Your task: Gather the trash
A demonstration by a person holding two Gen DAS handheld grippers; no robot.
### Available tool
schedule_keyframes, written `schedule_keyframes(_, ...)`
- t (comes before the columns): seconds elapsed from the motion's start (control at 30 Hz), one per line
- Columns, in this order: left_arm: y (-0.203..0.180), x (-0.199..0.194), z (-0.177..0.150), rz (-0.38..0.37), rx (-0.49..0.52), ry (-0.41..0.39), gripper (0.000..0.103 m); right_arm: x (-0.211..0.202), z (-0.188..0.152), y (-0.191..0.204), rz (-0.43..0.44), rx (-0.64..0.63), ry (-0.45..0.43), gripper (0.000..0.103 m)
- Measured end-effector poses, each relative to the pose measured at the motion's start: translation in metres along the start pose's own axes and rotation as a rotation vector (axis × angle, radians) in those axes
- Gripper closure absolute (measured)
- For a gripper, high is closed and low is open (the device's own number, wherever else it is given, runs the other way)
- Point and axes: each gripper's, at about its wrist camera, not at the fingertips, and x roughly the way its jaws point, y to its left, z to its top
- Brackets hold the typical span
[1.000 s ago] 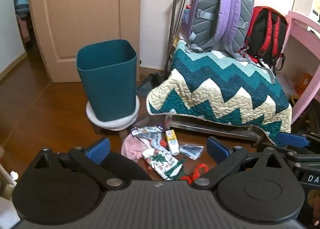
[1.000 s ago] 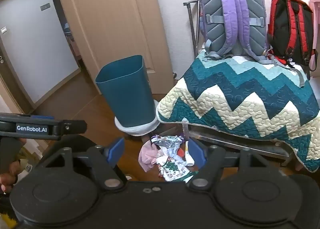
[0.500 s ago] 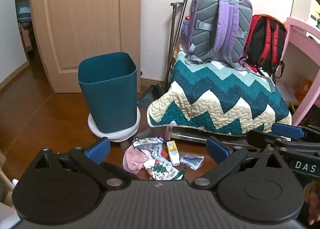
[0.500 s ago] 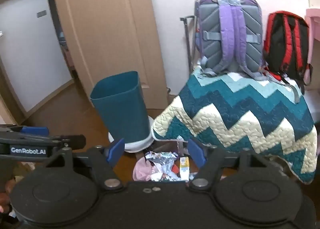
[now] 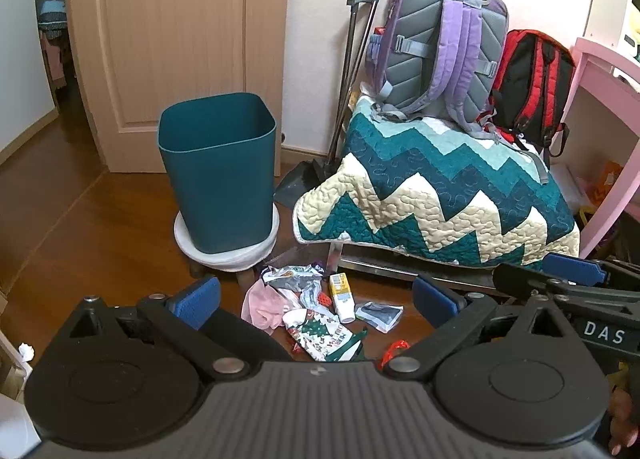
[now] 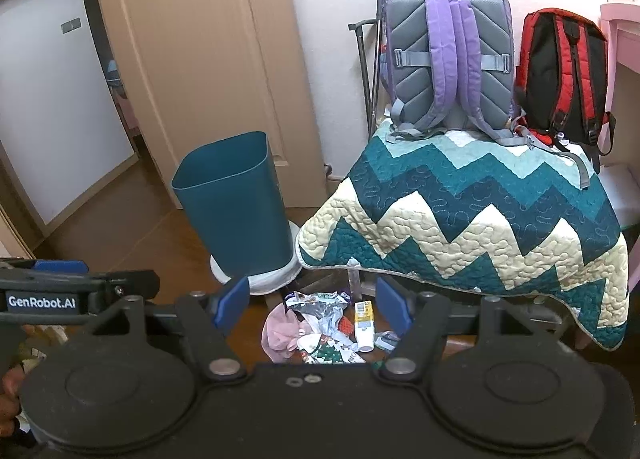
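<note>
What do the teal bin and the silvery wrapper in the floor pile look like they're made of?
Teal bin: looks like moulded plastic, matte with a soft sheen, smooth seamless walls and rolled rim. Silvery wrapper: probably metallised foil or plastic film, shiny, sharply crinkled, with printed patches; which of the two can't be told from here.

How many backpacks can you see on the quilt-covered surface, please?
2: the purple and grey backpack stands on the quilt nearer the door, the red and black backpack beside it toward the pink furniture. None looks hidden.

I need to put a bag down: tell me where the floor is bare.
Bare wood floor lies left of the teal bin, toward the door. It is crowded between the bin's white stool and the quilt, where the trash pile lies.
</note>
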Motion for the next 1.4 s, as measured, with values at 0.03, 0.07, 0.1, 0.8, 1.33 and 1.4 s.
schedule_keyframes(0.03,-0.001,-0.001,0.000,-0.003,0.005,-0.003,0.000,0.000,0.000,0.000,0.001,-0.001,-0.004,0.033)
schedule_keyframes(0.07,-0.002,-0.001,0.000,-0.005,0.009,-0.005,0.000,-0.001,0.001,0.001,0.000,-0.004,-0.006,0.033)
schedule_keyframes(0.1,-0.002,-0.002,-0.001,-0.008,0.013,-0.008,0.000,-0.001,0.001,0.001,0.000,-0.005,-0.008,0.033)
schedule_keyframes(0.8,-0.005,-0.012,-0.002,-0.014,0.047,-0.049,0.000,-0.016,-0.001,0.008,0.016,-0.046,-0.049,0.034)
schedule_keyframes(1.33,0.000,-0.014,-0.005,-0.016,0.027,-0.008,0.000,-0.021,-0.005,0.011,0.027,-0.049,-0.007,0.034)
schedule_keyframes(1.4,0.000,-0.012,-0.006,-0.019,0.023,-0.002,0.000,-0.021,-0.005,0.011,0.028,-0.047,-0.002,0.034)
